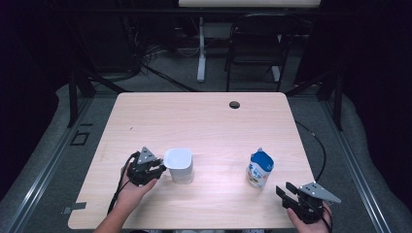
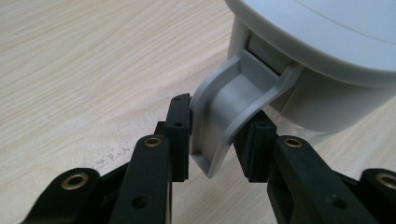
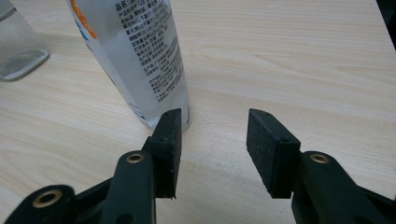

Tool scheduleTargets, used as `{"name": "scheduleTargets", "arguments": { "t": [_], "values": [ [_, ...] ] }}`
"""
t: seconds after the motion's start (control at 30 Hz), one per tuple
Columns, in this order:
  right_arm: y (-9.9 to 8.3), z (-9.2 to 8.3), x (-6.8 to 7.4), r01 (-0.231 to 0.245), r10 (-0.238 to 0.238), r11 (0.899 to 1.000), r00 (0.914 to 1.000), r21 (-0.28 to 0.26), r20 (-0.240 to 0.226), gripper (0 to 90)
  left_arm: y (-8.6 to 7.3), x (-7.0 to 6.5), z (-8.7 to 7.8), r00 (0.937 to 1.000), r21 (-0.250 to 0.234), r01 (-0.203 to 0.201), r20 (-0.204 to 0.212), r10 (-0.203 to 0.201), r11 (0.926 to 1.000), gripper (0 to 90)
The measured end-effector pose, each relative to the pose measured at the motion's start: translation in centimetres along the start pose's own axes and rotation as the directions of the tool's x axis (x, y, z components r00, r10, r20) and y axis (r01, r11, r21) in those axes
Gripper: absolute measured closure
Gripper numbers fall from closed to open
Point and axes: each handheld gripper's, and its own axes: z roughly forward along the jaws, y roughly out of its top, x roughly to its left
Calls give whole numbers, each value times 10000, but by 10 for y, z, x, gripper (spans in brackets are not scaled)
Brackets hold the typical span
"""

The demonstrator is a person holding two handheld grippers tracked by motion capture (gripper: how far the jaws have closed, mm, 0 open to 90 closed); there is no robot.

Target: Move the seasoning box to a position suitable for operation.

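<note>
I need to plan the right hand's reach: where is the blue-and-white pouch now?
In the high view the pouch stands upright on the table's right front part, right of the white jug, just ahead-left of the right gripper.

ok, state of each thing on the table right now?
Jug: upright, lid on, handle between the left tool's pads.
Left tool: closed on the jug handle.
Pouch: standing upright, untouched.
Right tool: open, empty, beside the pouch.

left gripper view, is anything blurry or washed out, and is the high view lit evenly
Left gripper view: the white pitcher is soft up close, its handle and the left claw sharper. High view: table bright, surroundings dark.
</note>
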Motion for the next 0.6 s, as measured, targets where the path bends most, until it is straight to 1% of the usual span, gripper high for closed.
{"name": "scheduleTargets", "arguments": {
  "t": [0.03,0.13,0.17,0.27,0.33,0.43,0.47,0.5,0.53,0.6],
  "values": [
    [0,1,0,-25,25,10000,10000,-4,-49,563,0,-2,-1,10000,72,-45,-50,46,10000,697],
    [0,2,1,-3,3,10000,10000,13,-80,569,-1,-3,-2,9999,90,-60,-101,61,9999,703],
    [0,2,1,13,-12,10000,9999,28,-110,578,-2,-5,-3,9998,41,-31,-203,32,10000,705],
    [0,1,2,81,-80,9999,9999,100,-110,588,-3,-6,-4,9998,39,-69,-189,70,10000,707],
    [1,1,3,170,-168,9998,9995,60,-278,614,-3,-9,-5,9998,89,-109,-178,111,9999,708],
    [2,0,6,356,-356,9994,9988,-3,-343,624,-4,-16,-6,9997,102,-229,25,229,9997,710],
    [2,0,6,356,-356,9994,9988,-3,-343,624,-4,-16,-6,9997,102,-229,25,229,9997,711],
    [3,0,8,432,-431,9991,9984,22,-367,624,-3,-21,-7,9994,71,-297,165,296,9995,712],
    [3,0,9,493,-492,9988,9981,24,-375,623,-3,-24,-8,9989,71,-420,220,418,9991,713],
    [3,1,10,563,-559,9984,9974,87,-447,623,-3,-31,-8,9985,-34,-462,289,462,9989,716]
  ]
}}
